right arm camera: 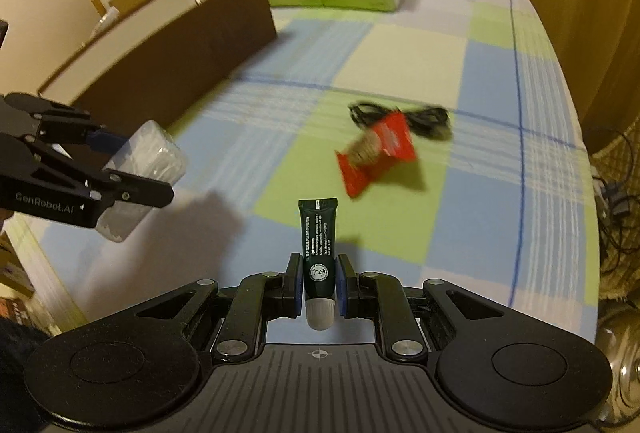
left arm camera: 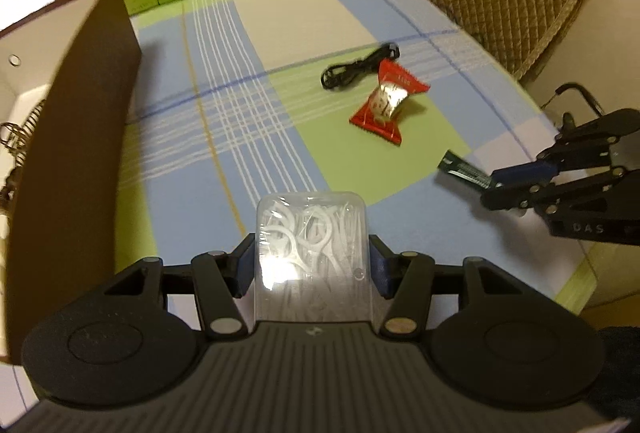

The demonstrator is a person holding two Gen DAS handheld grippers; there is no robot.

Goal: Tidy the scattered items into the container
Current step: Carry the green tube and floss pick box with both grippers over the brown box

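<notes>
Above the checked surface (left arm camera: 248,121), the left gripper (left arm camera: 312,265) pinches a clear box of floss picks (left arm camera: 312,253), its fingers pressed on both sides; the right gripper (right arm camera: 319,283) pinches a dark green tube (right arm camera: 318,253). Nearby, the brown container (right arm camera: 168,57) stands open.

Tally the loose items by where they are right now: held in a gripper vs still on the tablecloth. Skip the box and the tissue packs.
Held in a gripper: 2 (clear floss pick box in the left gripper, dark green tube in the right gripper)
Lying on the tablecloth: 2 (red candy wrapper, black cable)
Total: 4
</notes>
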